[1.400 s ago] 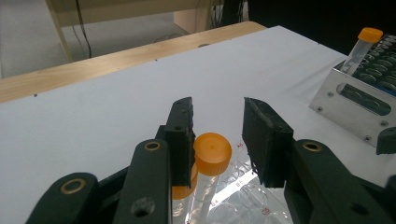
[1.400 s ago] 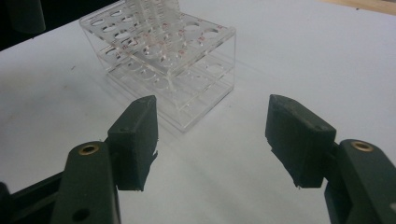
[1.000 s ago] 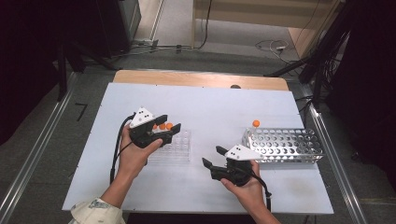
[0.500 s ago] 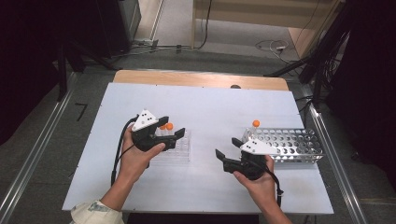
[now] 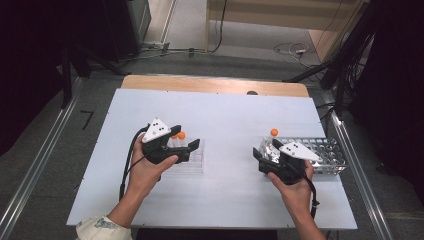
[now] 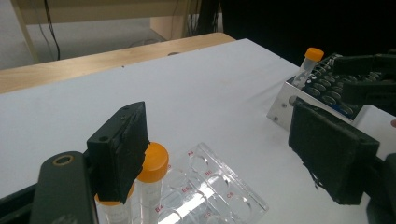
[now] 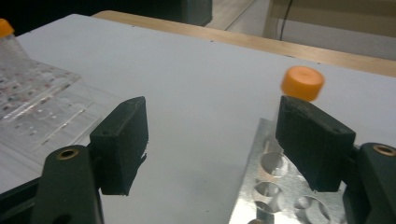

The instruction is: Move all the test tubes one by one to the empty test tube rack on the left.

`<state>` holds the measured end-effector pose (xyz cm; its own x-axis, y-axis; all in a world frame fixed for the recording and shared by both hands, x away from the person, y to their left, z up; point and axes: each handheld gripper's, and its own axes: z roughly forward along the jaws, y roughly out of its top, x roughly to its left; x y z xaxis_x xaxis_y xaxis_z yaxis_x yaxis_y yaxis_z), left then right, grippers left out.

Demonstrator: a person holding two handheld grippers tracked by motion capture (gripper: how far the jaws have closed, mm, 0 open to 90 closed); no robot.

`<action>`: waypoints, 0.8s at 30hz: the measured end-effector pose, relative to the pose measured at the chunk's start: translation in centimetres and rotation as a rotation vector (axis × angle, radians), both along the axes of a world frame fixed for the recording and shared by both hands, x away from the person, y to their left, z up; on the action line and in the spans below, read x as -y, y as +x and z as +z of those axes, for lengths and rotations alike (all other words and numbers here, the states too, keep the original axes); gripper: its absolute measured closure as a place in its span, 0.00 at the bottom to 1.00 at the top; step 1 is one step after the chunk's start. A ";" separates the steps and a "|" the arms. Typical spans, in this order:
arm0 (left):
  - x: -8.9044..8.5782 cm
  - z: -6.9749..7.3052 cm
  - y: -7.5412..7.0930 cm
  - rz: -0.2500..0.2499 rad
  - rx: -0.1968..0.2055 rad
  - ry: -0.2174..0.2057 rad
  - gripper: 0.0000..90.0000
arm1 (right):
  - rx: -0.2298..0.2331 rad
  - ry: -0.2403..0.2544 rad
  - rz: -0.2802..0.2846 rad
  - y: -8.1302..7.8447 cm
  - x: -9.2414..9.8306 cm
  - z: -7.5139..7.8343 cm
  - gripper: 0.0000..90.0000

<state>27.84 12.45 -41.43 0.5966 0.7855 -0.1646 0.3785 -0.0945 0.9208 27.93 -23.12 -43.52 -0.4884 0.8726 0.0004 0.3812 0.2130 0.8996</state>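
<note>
in the left gripper view the left gripper (image 6: pixel 224 163) has its two black jaws standing wide apart with nothing pressed between them; they have just been opening. close against the nearer jaw, partly behind it, stand two orange-capped tubes (image 6: pixel 152 179) upright in the clear plastic rack (image 6: pixel 219 196), whose empty wells lie in the gap between the jaws, low down. beyond the farther jaw, well apart, sits the metal rack (image 6: pixel 285 105) with a single orange-capped tube (image 6: pixel 308 63) upright at its near corner. in the right gripper view the right gripper (image 7: pixel 210 144) also has its jaws spread, bare white table (image 7: pixel 196 93) showing between them and no pad on anything; these jaws too have opened within the last moment. just behind the top of one jaw rises the single tube's orange cap (image 7: pixel 302 83), blurred, and below that jaw lies the perforated metal rack's edge. off past the other jaw, farther away, is the clear rack with a tube at the frame's corner. in the high view the left gripper sits over the clear rack's near end beside its two tubes, the right gripper at the metal rack's near end, the two hands well apart.
</note>
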 end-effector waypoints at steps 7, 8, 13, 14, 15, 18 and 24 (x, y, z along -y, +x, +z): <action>0.1 -0.2 0.1 -0.005 -0.009 0.005 0.24 | 0.002 -0.022 -0.068 1.1 1.0 -0.7 0.30; 0.1 -0.2 0.1 -0.004 -0.009 0.005 0.24 | 0.000 -0.018 -0.075 1.3 1.1 -0.8 0.30; 0.0 -0.2 0.1 0.002 -0.009 0.000 0.24 | -0.001 -0.011 -0.107 2.1 1.6 -1.2 0.33; 0.1 -0.2 0.1 0.002 -0.011 0.001 0.24 | -0.001 -0.012 -0.110 2.2 1.6 -1.3 0.34; 0.1 -0.3 0.1 0.001 -0.011 0.001 0.24 | -0.006 -0.005 -0.111 2.4 1.7 -1.3 0.35; 0.2 -0.3 0.1 -0.003 -0.013 0.002 0.24 | -0.020 -0.002 -0.113 2.9 1.6 -1.5 0.41; 0.2 -0.4 0.2 -0.003 -0.017 0.001 0.24 | -0.034 -0.003 -0.113 3.5 1.9 -1.5 0.52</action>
<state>28.00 12.21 -41.85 0.5958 0.7841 -0.1740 0.3936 -0.0962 0.9142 31.39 -25.01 -44.98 -0.3872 0.9219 0.0121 0.4328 0.1701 0.8853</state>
